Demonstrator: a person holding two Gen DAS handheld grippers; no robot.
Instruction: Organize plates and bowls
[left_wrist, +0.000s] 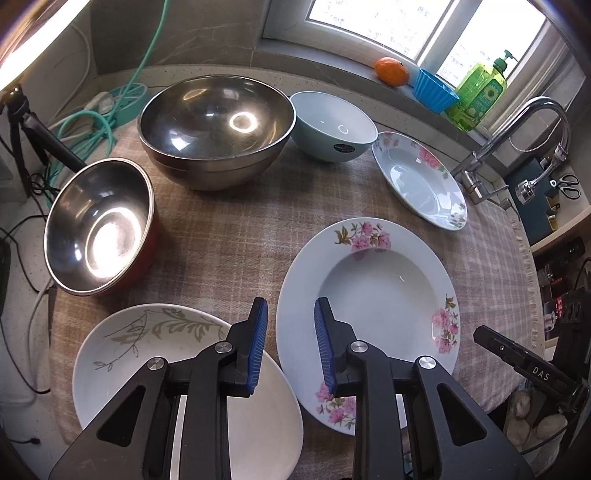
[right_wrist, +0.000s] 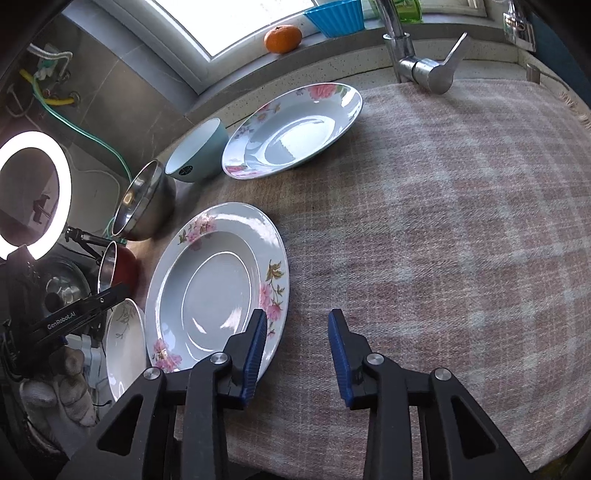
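Over the plaid-clothed tabletop (right_wrist: 443, 221), both tongs stand partly open and empty: the left tongs (left_wrist: 290, 343) straddle the near floral plate's (left_wrist: 369, 295) left rim, the right tongs (right_wrist: 297, 354) its right rim.

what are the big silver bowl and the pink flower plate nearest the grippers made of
Big silver bowl: apparently stainless steel, with a brushed, mirror-like sheen and sharp light reflections. Pink flower plate: probably glazed ceramic or porcelain, glossy white with printed flowers; melamine can't be ruled out.
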